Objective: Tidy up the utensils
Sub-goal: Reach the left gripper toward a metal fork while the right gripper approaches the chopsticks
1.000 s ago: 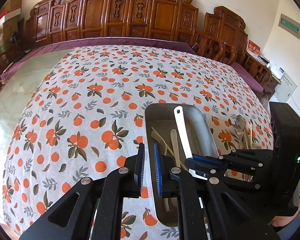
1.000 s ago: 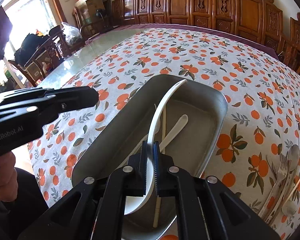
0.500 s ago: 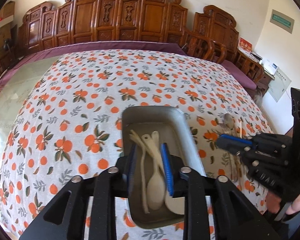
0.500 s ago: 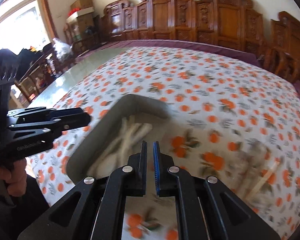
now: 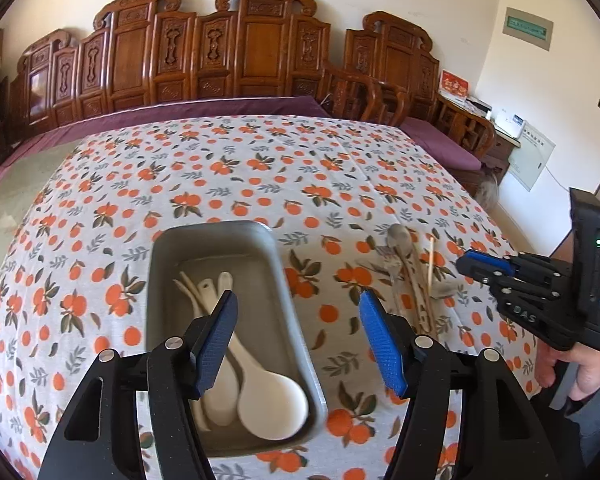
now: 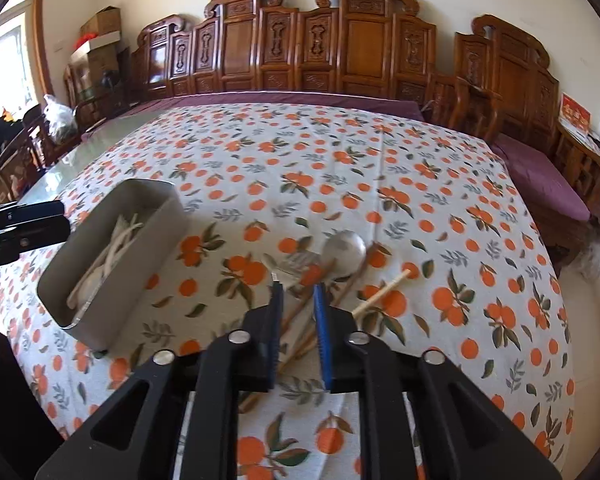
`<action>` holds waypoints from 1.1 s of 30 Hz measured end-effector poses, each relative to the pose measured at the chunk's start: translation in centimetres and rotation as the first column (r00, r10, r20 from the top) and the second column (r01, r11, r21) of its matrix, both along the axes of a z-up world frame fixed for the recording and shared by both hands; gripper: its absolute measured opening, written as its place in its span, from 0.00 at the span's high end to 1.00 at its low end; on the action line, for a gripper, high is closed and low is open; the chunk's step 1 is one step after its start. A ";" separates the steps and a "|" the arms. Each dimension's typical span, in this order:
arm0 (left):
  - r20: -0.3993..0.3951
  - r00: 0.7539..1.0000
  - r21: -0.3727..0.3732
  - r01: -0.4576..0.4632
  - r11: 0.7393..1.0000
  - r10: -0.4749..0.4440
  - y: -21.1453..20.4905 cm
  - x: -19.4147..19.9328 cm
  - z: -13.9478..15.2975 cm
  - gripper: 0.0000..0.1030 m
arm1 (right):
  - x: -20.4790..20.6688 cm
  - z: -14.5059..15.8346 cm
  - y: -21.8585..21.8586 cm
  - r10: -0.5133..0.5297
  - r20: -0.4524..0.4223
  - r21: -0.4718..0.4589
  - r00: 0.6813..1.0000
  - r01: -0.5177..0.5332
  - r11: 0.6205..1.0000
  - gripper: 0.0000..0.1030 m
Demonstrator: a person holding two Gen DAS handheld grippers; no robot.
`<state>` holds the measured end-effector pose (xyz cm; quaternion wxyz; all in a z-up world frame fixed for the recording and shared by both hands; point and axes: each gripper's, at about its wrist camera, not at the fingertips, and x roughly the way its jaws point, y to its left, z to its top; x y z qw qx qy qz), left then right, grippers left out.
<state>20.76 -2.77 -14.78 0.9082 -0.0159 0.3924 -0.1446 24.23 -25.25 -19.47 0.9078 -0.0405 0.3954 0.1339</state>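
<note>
A grey metal tray [image 5: 292, 320] sits on the orange-print tablecloth and holds white plastic spoons [image 5: 268, 404] and a fork. It also shows at the left of the right wrist view [image 6: 148, 264]. My left gripper [image 5: 296, 320] is wide open and empty, above the tray's right rim. To the right lies a pile of loose utensils [image 5: 408, 276]: a metal spoon [image 6: 344, 250], a fork and wooden chopsticks [image 6: 380, 292]. My right gripper [image 6: 298, 300] hovers over that pile, jaws slightly apart and empty. It also shows in the left wrist view [image 5: 484, 268].
The tablecloth [image 6: 340, 168] covers the table, with bare glass at the left [image 6: 80, 152]. Carved wooden chairs [image 6: 340, 52] line the far side. A purple cushioned bench [image 6: 540, 176] stands at the right.
My right gripper let the white spoon go into the tray and swung right over the loose pile, opening slightly. My left gripper opened wide and shifted right.
</note>
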 end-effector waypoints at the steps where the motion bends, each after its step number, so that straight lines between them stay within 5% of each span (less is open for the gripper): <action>1: 0.002 1.000 0.001 0.004 1.000 -0.004 -0.4 -0.1 -0.1 0.41 | 0.1 -0.3 -0.3 -0.003 -0.001 0.003 1.000 0.003 1.000 0.82; 12: -0.007 0.998 0.059 0.061 0.996 -0.061 -4.7 -0.6 -1.9 0.46 | 0.5 -3.1 -2.7 -0.048 -0.047 0.091 0.998 0.052 0.994 0.82; 23: -0.125 0.981 0.106 0.163 0.981 -0.150 -11.1 2.2 -5.0 0.59 | 2.0 -3.9 -4.6 -0.079 -0.054 0.081 0.995 0.083 0.993 0.82; 33: -0.251 0.959 0.142 0.170 0.975 -0.131 -14.4 5.9 -8.8 0.72 | 2.3 -4.1 -5.7 -0.099 -0.058 0.108 0.993 0.105 0.989 0.82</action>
